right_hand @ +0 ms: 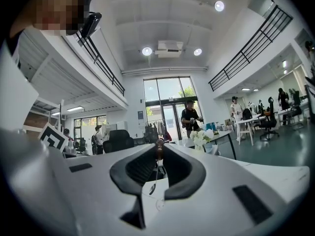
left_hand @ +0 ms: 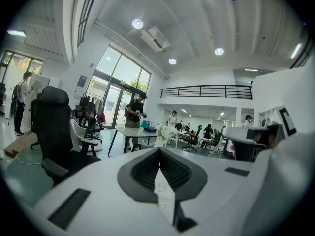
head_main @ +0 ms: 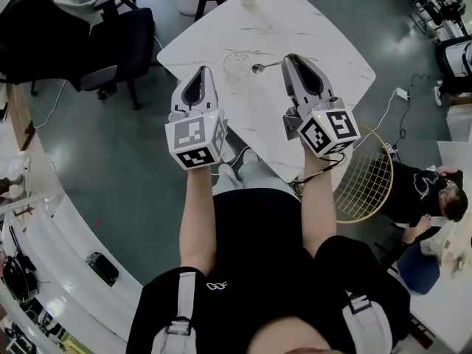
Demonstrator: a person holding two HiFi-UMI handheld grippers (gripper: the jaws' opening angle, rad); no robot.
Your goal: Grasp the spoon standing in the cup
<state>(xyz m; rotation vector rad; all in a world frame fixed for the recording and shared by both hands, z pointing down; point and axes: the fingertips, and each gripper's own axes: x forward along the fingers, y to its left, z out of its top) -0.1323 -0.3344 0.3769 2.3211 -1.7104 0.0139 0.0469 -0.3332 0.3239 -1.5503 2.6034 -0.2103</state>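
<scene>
The right gripper (head_main: 290, 59) (right_hand: 159, 144) has its jaws narrow, clamped on the handle end of the metal spoon (head_main: 267, 66) (right_hand: 156, 173). The spoon is outside the clear glass cup (head_main: 237, 65), its bowl just right of the cup, over the marble table (head_main: 324, 57). Left of the cup, the left gripper (head_main: 200, 72) (left_hand: 159, 150) is closed and empty.

Head view looks steeply down on the surface (head_main: 324, 57). Each gripper view looks nearly level, close along its jaws. All share the cup (head_main: 237, 65).

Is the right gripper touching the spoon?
Touching. The right gripper view shows the right gripper with its jaw tips pinched on the end of the spoon's handle.
</scene>
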